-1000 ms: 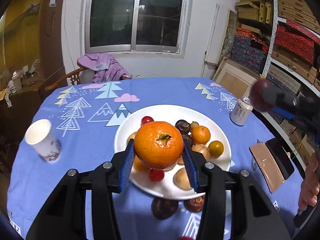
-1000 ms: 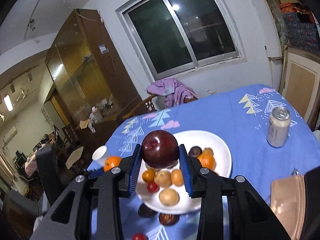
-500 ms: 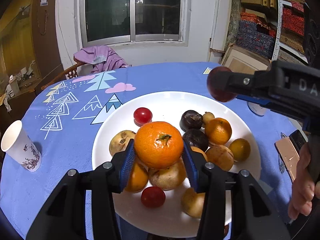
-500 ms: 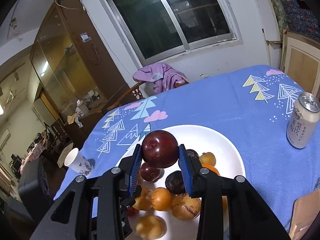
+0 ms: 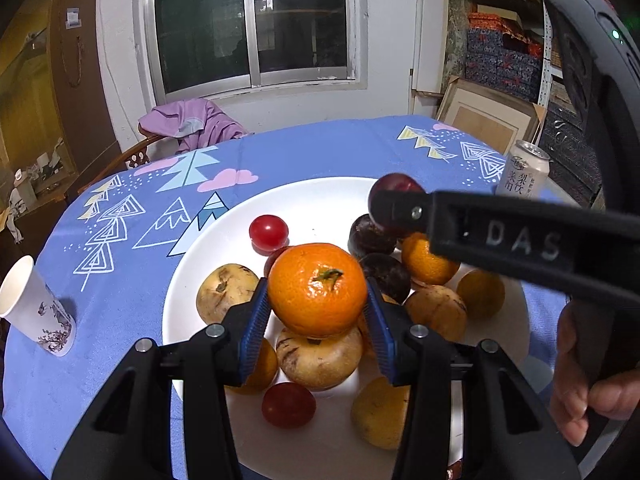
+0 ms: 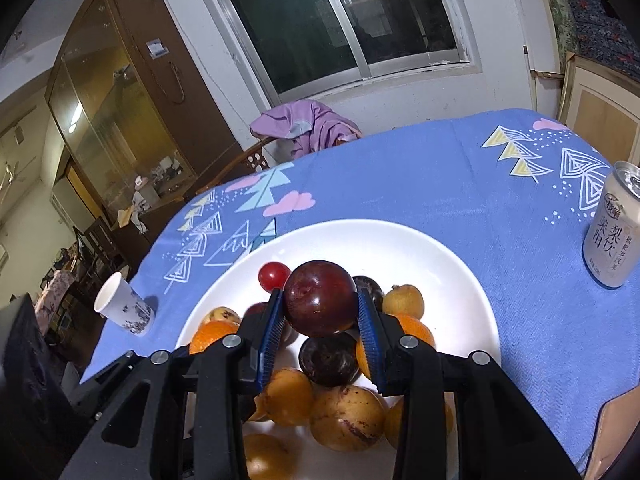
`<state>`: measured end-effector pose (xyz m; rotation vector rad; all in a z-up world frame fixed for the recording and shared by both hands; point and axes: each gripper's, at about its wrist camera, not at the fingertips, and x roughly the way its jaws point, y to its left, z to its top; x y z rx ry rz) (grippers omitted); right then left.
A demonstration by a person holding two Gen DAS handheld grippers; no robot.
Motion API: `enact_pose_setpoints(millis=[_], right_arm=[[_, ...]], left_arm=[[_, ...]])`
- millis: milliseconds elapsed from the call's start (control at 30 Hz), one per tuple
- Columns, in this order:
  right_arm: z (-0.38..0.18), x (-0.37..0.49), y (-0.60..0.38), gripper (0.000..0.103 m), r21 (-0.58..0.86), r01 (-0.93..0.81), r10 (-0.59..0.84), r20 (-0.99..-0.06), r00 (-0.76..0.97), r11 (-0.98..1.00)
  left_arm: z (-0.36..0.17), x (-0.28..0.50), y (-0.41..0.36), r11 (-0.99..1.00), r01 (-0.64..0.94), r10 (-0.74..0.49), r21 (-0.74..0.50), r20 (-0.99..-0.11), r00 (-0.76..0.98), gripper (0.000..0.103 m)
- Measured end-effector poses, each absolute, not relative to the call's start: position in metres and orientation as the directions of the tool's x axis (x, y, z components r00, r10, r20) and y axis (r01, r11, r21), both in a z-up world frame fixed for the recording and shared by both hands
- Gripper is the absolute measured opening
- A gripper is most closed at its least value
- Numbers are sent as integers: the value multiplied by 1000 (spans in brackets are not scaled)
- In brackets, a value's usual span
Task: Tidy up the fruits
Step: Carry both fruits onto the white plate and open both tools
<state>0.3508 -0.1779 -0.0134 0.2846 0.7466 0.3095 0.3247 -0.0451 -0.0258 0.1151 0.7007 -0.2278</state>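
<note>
A big white plate [image 5: 320, 196] [image 6: 440, 260] on the blue tablecloth carries a heap of fruit: oranges, dark plums, brown-yellow fruits and small red ones. My left gripper [image 5: 317, 312] is shut on a mandarin orange [image 5: 316, 288], held just above the heap's near side. My right gripper [image 6: 320, 322] is shut on a dark red plum [image 6: 320, 298] [image 5: 394, 190], hovering over the plate's middle. In the left wrist view the right gripper's black arm reaches in from the right, held by a hand [image 5: 580, 376].
A paper cup [image 5: 34, 308] [image 6: 124, 310] stands left of the plate. A drink can [image 5: 522, 174] [image 6: 614, 228] stands to the right. A tan flat object [image 6: 618, 432] lies at the right edge. A chair with purple cloth [image 5: 188, 124] sits behind the table.
Both grippers moved forward and down over the plate, each still holding its fruit. The right gripper with the plum came in from the right, over the plate's middle.
</note>
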Motion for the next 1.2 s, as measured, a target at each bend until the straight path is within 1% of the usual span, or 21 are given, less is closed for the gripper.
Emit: enact_pose_setpoints(millis=[367, 400, 433, 467, 500, 533, 633, 733, 767, 867, 900, 933, 1000, 1067, 1133, 1200], right_arm=[[-23, 350, -165, 38, 288, -186, 334, -652, 681, 940], [-23, 351, -164, 38, 282, -188, 332, -653, 681, 941], [-23, 350, -162, 39, 271, -192, 327, -654, 682, 943], [-23, 350, -161, 39, 259, -195, 321, -655, 684, 946], [-23, 349, -160, 39, 252, -196, 316, -656, 686, 948], [-23, 349, -158, 39, 239, -198, 308, -657, 688, 951], [-21, 348, -158, 46, 234, -203, 308, -650, 695, 951], [-7, 343, -169, 48, 267, -188, 317, -609, 727, 945], [0, 340, -174, 48, 283, -183, 321, -590, 741, 942], [29, 325, -192, 50, 346, -172, 338, -509, 792, 922], [39, 320, -196, 51, 361, -176, 345, -485, 804, 916], [52, 311, -201, 56, 376, -185, 353, -450, 820, 908], [80, 289, -205, 62, 366, -214, 355, -381, 854, 906], [103, 266, -204, 68, 341, -237, 353, -332, 875, 910], [116, 243, -201, 71, 327, -269, 372, -309, 875, 906], [121, 216, -198, 75, 301, -304, 391, -296, 871, 904]], left_arm=[[-28, 327, -42, 973, 229, -162, 17, -653, 740, 47], [-29, 327, -41, 974, 226, -161, 17, -651, 741, 50], [-29, 327, -40, 977, 214, -147, 25, -648, 747, 62], [-29, 327, -39, 980, 192, -121, 43, -640, 759, 67], [-30, 327, -38, 982, 181, -107, 52, -636, 764, 75], [-31, 328, -37, 984, 172, -100, 53, -634, 767, 78], [-31, 331, -30, 986, 167, -124, 6, -645, 754, 80], [-31, 332, -27, 986, 164, -122, 5, -645, 755, 86], [-29, 331, -26, 986, 169, -127, 5, -639, 759, 86], [-12, 324, -22, 985, 173, -134, 6, -607, 783, 86], [-5, 321, -20, 985, 171, -135, 5, -595, 792, 89], [6, 317, -16, 986, 164, -133, 3, -574, 808, 94], [28, 304, -5, 990, 139, -113, 10, -526, 843, 95], [45, 289, 6, 994, 105, -79, 25, -501, 862, 96], [52, 273, 18, 996, 89, -70, 14, -500, 863, 98], [47, 245, 31, 997, 79, -73, -8, -502, 862, 99]])
